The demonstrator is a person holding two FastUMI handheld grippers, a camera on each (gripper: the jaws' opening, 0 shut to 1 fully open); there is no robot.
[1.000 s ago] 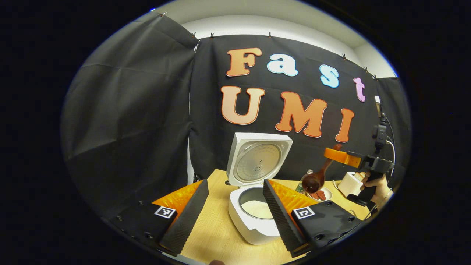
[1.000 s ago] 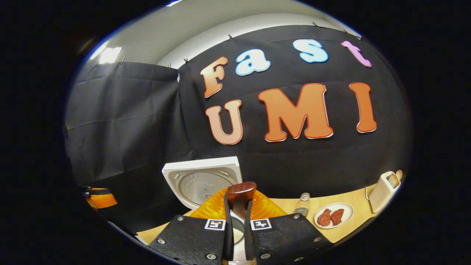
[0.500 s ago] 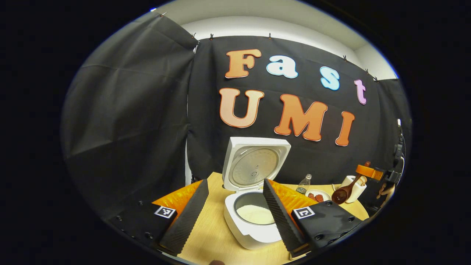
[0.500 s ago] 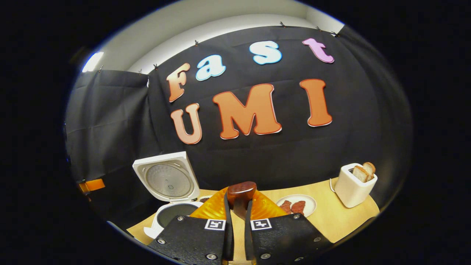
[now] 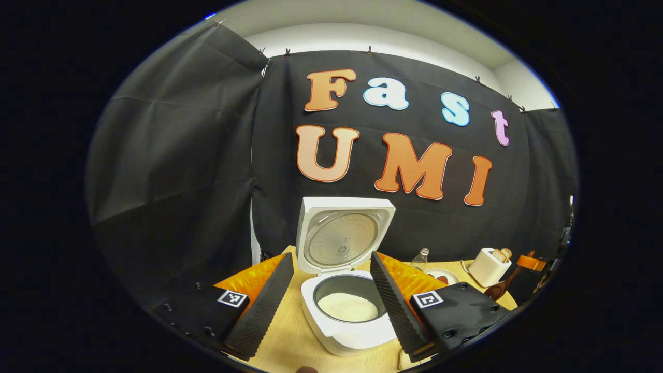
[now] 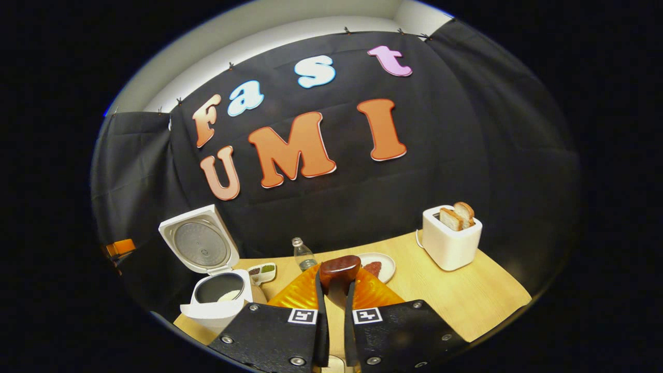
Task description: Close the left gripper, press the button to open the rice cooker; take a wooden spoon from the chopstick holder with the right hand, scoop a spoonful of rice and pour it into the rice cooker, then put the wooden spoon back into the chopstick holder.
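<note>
The white rice cooker (image 5: pixel 344 331) stands open on the wooden table, lid (image 5: pixel 342 235) upright, white rice (image 5: pixel 347 306) in its pot. My left gripper (image 5: pixel 327 305) hovers in front of it, open, fingers either side of the pot and holding nothing. At the far right edge of the left gripper view, the right gripper (image 5: pixel 533 262) carries a dark wooden spoon (image 5: pixel 500 288), bowl hanging down. In the right gripper view, my right gripper (image 6: pixel 334 285) is shut on the spoon, whose bowl (image 6: pixel 339 268) sticks up between the fingers. The cooker (image 6: pixel 217 298) lies to its lower left.
On the table (image 6: pixel 466 305) stand a white toaster (image 6: pixel 450 239) with bread slices, a plate (image 6: pixel 386 264) of reddish food, a small clear bottle (image 6: pixel 303 254) and a small divided dish (image 6: pixel 261 272). Black cloth walls close the back and left.
My right gripper has swung right and down with the spoon, away from the open cooker, toward the toaster side. The left gripper stays open, shifted only slightly.
</note>
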